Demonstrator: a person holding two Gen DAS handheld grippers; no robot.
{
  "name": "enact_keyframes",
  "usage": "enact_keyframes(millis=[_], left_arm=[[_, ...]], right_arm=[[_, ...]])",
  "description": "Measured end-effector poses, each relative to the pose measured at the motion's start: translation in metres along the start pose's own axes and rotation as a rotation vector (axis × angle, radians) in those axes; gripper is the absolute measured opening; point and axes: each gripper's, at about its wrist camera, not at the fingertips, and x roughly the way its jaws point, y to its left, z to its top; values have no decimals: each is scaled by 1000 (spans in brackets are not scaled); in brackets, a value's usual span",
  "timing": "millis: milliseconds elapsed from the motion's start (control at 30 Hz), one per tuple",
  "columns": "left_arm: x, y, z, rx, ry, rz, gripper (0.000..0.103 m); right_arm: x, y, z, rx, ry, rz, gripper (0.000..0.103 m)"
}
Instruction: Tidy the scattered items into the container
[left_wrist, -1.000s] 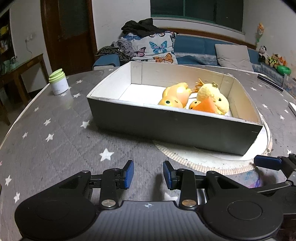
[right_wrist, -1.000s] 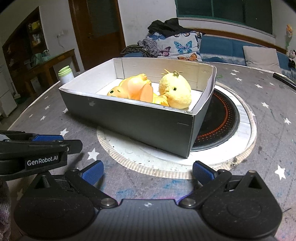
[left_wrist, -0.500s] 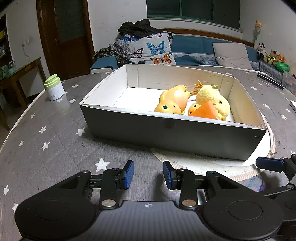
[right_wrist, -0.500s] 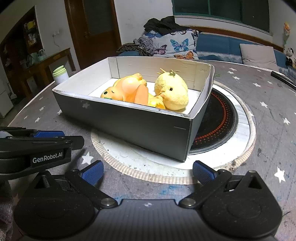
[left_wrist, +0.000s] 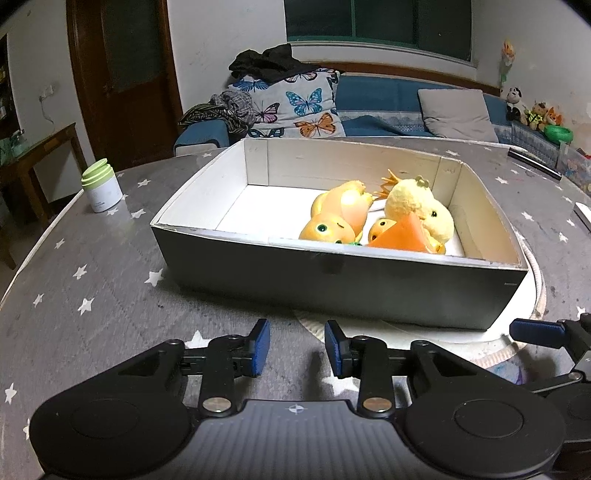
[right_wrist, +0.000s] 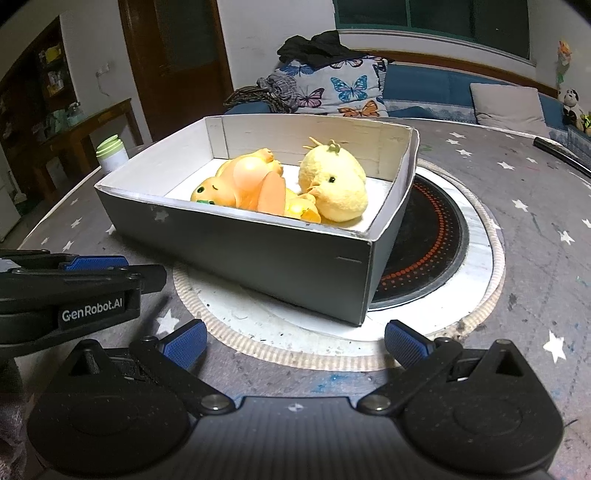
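A grey box with a white inside (left_wrist: 332, 277) (right_wrist: 258, 254) stands on the table. In it lie an orange toy (left_wrist: 334, 221) (right_wrist: 240, 184) and a yellow plush chick (left_wrist: 417, 210) (right_wrist: 336, 184). My left gripper (left_wrist: 297, 349) hovers in front of the box, jaws a narrow gap apart, holding nothing. My right gripper (right_wrist: 293, 343) is wide open and empty, near the box's front right corner. The left gripper also shows in the right wrist view (right_wrist: 85, 284), and a right finger shows in the left wrist view (left_wrist: 535, 330).
A white jar with a green lid (left_wrist: 100, 186) (right_wrist: 110, 153) stands at the table's far left. A round hob with a white ring (right_wrist: 436, 243) lies under and right of the box. A dark stick (right_wrist: 561, 155) lies far right. A sofa with pillows stands behind.
Both grippers have risen and drawn slightly back, so more of the box's inside shows. The jaws have not changed. The toys have not moved.
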Motion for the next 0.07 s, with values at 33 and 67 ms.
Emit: enact_keyframes(millis=[33, 67], left_arm=[[0, 0, 0, 1, -2, 1, 33], [-1, 0, 0, 2, -4, 3, 33]], right_arm=[[0, 0, 0, 1, -1, -1, 103], [0, 0, 0, 1, -3, -2, 103]])
